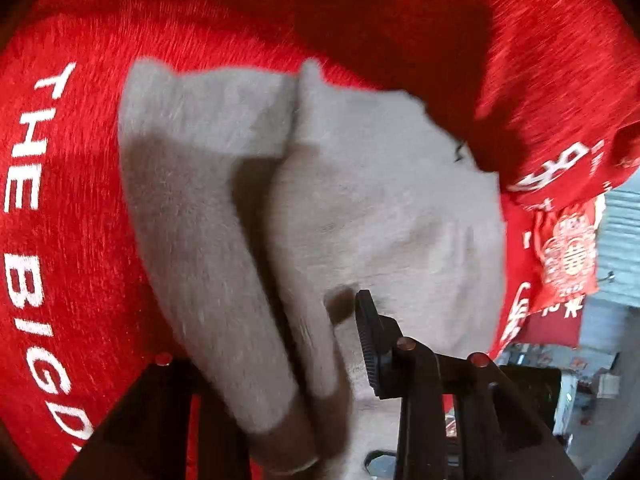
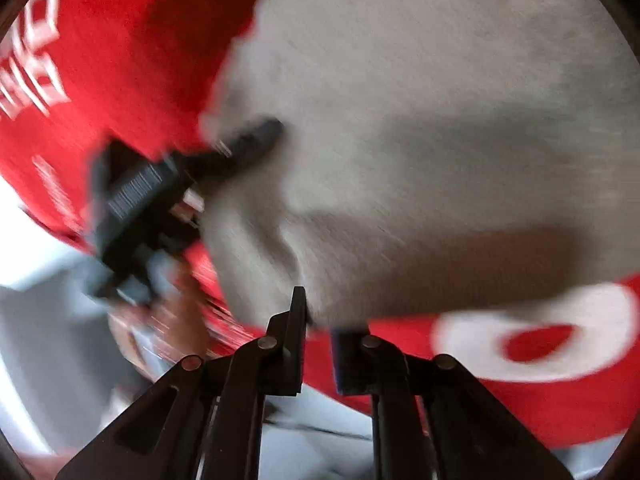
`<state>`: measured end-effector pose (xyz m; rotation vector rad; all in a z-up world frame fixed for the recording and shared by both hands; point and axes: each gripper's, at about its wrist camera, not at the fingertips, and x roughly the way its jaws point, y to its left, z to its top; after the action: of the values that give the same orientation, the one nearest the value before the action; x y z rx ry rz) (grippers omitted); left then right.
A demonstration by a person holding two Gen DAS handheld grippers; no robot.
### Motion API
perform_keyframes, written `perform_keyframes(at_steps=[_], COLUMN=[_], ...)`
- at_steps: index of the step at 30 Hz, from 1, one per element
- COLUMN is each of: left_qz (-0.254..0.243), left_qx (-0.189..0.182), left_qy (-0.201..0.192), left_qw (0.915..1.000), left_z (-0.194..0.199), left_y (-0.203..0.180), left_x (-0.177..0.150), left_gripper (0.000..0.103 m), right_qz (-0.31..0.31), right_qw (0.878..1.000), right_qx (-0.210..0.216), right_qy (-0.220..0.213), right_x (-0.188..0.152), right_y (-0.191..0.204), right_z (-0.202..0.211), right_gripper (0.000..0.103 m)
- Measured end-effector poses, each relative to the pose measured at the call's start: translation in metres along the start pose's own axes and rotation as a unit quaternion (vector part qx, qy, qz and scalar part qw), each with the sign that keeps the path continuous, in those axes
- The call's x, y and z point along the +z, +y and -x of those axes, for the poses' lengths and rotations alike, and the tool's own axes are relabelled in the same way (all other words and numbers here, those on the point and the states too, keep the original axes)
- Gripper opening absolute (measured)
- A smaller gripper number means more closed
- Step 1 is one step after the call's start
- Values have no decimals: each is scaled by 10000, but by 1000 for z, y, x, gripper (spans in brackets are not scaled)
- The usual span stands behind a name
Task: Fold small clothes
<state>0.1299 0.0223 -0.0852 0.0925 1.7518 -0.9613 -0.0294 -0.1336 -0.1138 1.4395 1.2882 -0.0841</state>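
Observation:
A small grey garment (image 1: 380,200) lies folded over itself on a red cloth (image 1: 80,200) printed with white letters. My left gripper (image 1: 320,312) is shut on a thick fold of it. Its right finger (image 1: 366,328) presses the cloth from the right, and the fold covers its left finger. The right wrist view, which is blurred, shows the same garment (image 2: 440,120) filling the frame. There my right gripper (image 2: 320,316) is shut on the garment's near edge, just above the red cloth (image 2: 120,60). The left gripper (image 2: 256,140) reaches in from the left at the garment's left edge.
The red cloth's edge hangs down at the right, with white printed patterns (image 1: 568,252) and a cluttered room beyond it. A person's hand (image 2: 176,320) holds the left gripper's body. Pale grey floor (image 2: 60,340) shows below the cloth's near edge.

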Motion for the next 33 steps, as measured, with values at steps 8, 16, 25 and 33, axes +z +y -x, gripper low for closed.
perform_keyframes(at_steps=[8,16,25,33], left_qz=[39,-13,-144,-833], left_qx=[133,314,200,-346], left_qy=[-22,-21,-452,-782], left_qw=[9999,9995,9987,9928], left_z=[-6,-13,8,34], left_y=[-4,-19,-55,-166], left_x=[-1,2,-3,-3], left_gripper=[36,36,16,16], right_qz=[817,996,878,712], right_qw=[9922,9749,9843,9925], right_qx=[-897,-1614,-1341,-607], right_qy=[-281,-1162,-744,-785], right_x=[9,76,88,84], right_y=[10,20,-7,-28], right_z=[65,85,63,112], right_gripper=[46,15,15,15])
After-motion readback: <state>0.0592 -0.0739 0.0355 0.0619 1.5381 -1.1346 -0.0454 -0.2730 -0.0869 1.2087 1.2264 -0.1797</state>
